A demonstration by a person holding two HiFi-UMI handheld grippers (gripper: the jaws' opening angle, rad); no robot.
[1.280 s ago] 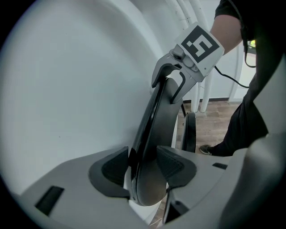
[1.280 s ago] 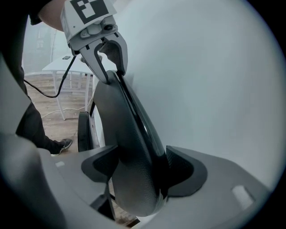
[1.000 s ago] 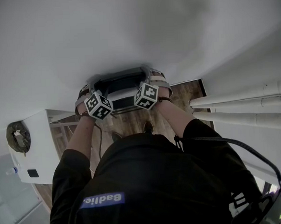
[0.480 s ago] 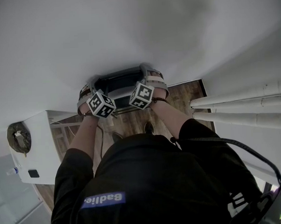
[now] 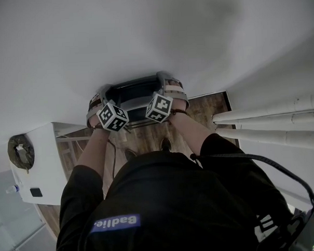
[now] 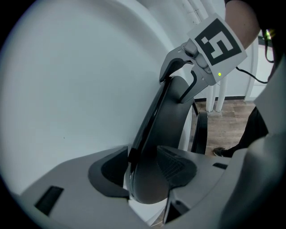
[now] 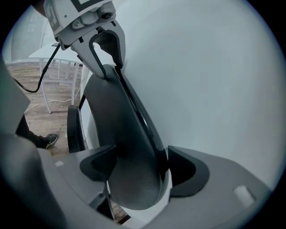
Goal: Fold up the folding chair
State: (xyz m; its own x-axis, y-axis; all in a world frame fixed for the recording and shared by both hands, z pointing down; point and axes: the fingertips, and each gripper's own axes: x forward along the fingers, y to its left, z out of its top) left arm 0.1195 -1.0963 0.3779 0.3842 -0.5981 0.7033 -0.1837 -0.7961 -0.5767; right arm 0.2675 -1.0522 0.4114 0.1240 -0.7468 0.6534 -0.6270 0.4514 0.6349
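So both tools are clamped onto the folding chair [image 5: 135, 93], on the dark padded top rim of its back. The left tool [image 6: 147, 175] has the left end of the rim and the right tool [image 7: 136, 175] has the right end, and in each gripper view the rim is wedged tight between the jaws. The chair stands on the far side of the person, just beside the white wall [image 5: 142, 34], above the wooden floor [image 5: 208, 105].

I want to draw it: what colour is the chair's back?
The chair back is dark grey, clearest in the right gripper view.
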